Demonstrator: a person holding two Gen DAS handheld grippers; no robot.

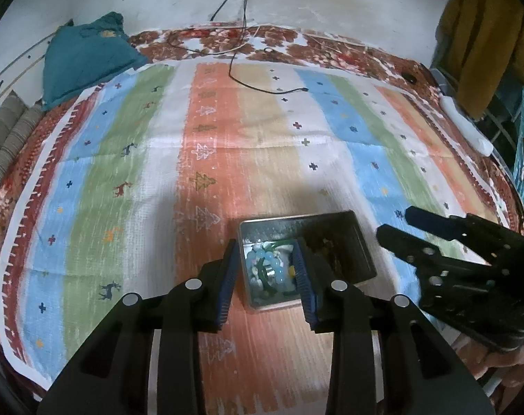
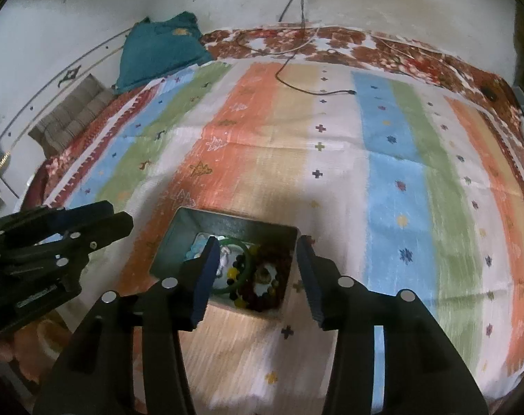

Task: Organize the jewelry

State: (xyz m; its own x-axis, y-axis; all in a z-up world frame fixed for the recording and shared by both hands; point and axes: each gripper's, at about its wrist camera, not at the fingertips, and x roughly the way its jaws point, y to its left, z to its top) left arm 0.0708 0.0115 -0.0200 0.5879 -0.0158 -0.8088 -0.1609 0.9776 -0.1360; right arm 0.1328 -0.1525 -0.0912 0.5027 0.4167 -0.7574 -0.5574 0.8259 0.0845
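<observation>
An open metal tin (image 1: 352, 242) lies on the striped cloth and holds jewelry. Pale blue beads and a green bangle (image 1: 267, 269) lie in its left half. My left gripper (image 1: 266, 278) is open and empty, hovering over that half. In the right wrist view the tin (image 2: 179, 238) holds a green bangle (image 2: 246, 273), dark red and yellow beads (image 2: 262, 294). My right gripper (image 2: 258, 276) is open and empty, its fingers straddling the tin's right half from above. Each gripper also shows from the side in the other view, the right one (image 1: 397, 224) and the left one (image 2: 122, 218).
A striped cloth (image 1: 227, 159) covers a bed with a red floral sheet (image 1: 331, 46). A black cable (image 1: 262, 86) lies at the far middle. A teal cushion (image 1: 85, 55) sits far left, a white object (image 1: 466, 124) at the right edge.
</observation>
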